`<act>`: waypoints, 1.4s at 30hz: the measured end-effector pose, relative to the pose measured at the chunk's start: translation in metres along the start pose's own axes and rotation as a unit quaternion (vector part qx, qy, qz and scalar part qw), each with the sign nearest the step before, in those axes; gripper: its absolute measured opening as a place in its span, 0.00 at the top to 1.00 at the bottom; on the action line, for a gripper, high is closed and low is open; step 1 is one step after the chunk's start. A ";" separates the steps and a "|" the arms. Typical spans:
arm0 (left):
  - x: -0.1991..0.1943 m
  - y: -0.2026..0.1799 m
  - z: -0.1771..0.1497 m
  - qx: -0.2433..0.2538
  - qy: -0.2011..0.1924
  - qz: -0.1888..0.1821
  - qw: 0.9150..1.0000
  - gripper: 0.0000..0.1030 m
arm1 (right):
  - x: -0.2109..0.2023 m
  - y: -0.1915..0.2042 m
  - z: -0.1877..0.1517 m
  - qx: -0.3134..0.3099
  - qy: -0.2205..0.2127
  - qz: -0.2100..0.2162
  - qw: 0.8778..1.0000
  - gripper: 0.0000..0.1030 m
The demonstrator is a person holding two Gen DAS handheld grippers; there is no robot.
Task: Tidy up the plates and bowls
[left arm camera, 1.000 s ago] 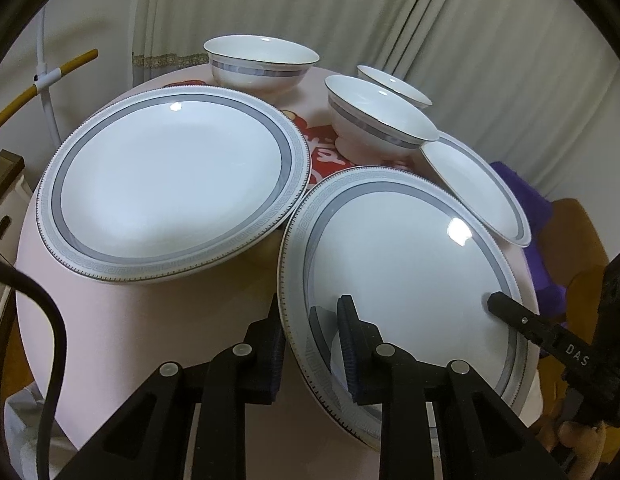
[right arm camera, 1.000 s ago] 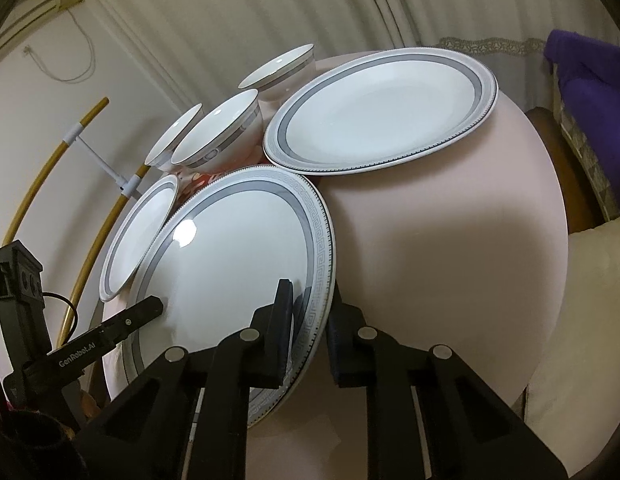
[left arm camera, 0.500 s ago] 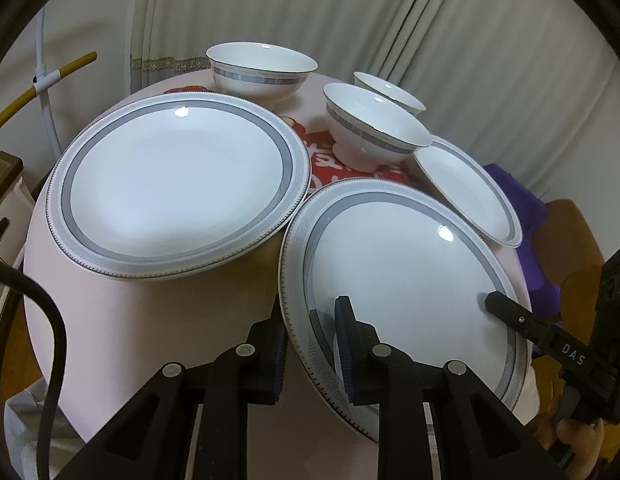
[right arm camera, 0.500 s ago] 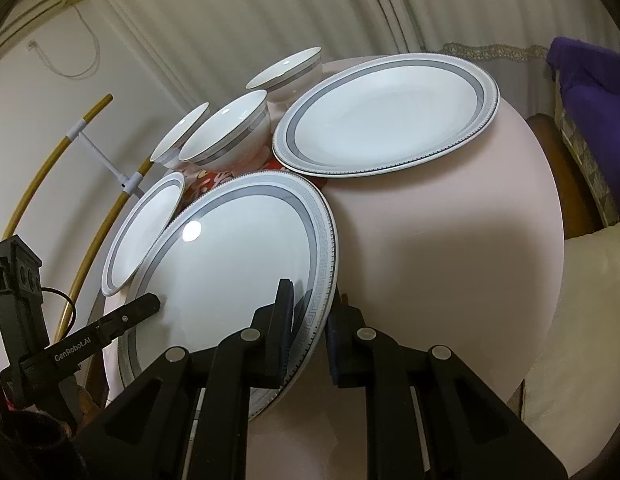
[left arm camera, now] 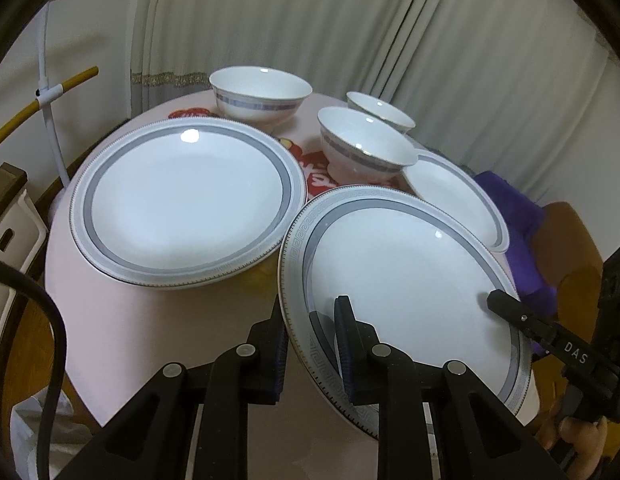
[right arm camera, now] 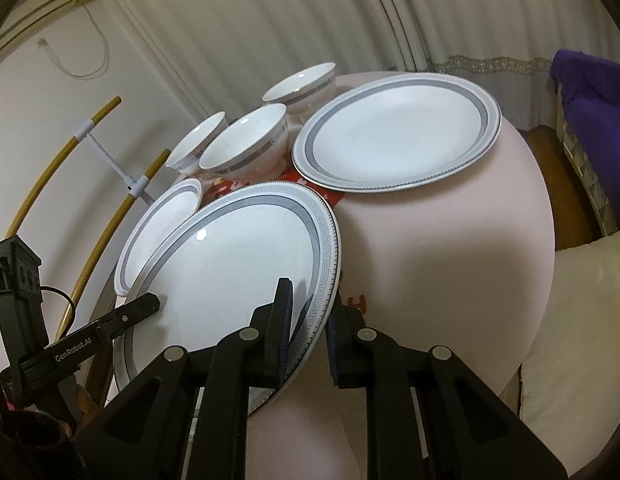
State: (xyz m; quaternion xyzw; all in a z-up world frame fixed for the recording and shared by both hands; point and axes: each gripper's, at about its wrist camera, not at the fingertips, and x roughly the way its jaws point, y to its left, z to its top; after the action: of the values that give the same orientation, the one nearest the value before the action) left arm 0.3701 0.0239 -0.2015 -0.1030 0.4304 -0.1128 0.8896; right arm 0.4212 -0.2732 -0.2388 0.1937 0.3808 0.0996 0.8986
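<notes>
The left hand-held gripper pinches the near rim of the key-pattern plate; the right hand-held gripper pinches the opposite rim. The plate is tilted above the pink worktop. Left to right: large plate, three empty bowls, small plate.
</notes>
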 end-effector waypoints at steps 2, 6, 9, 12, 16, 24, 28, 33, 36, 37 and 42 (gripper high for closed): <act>-0.005 0.000 0.001 0.000 -0.004 0.001 1.000 0.82 | -0.003 0.004 0.001 -0.003 -0.003 0.001 1.000 0.85; -0.018 0.002 0.002 0.001 -0.019 0.007 1.000 0.82 | -0.007 0.013 0.003 -0.010 -0.008 0.006 1.000 0.85; -0.026 0.010 0.002 -0.004 -0.029 0.016 0.999 0.82 | -0.007 0.022 0.004 -0.017 -0.011 0.010 1.000 0.85; -0.035 0.020 0.001 -0.009 -0.037 0.025 0.999 0.82 | -0.003 0.035 0.005 -0.027 -0.010 0.019 0.999 0.85; -0.047 0.034 0.001 -0.018 -0.046 0.037 0.998 0.82 | 0.007 0.053 0.009 -0.039 -0.004 0.030 0.999 0.85; -0.057 0.069 0.007 -0.042 -0.055 0.067 0.995 0.82 | 0.041 0.093 0.018 -0.068 0.010 0.048 0.996 0.85; -0.055 0.084 0.011 -0.054 -0.054 0.077 0.994 0.82 | 0.061 0.109 0.024 -0.081 0.020 0.055 0.995 0.85; -0.047 0.101 0.022 -0.062 -0.050 0.087 0.993 0.82 | 0.086 0.127 0.028 -0.091 0.034 0.058 0.994 0.85; -0.038 0.110 0.030 -0.066 -0.047 0.091 0.993 0.82 | 0.096 0.131 0.030 -0.094 0.039 0.058 0.993 0.85; -0.035 0.112 0.031 -0.066 -0.046 0.092 0.992 0.81 | 0.101 0.132 0.032 -0.095 0.042 0.058 0.993 0.85; -0.017 0.125 0.042 -0.073 -0.038 0.092 0.992 0.81 | 0.114 0.136 0.034 -0.096 0.047 0.056 0.993 0.85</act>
State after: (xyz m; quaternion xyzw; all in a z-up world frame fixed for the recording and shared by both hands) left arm 0.4069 0.1517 -0.1990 -0.1315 0.4107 0.0056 0.9022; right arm 0.5201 -0.1223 -0.2332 0.1228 0.4001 0.1953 0.8870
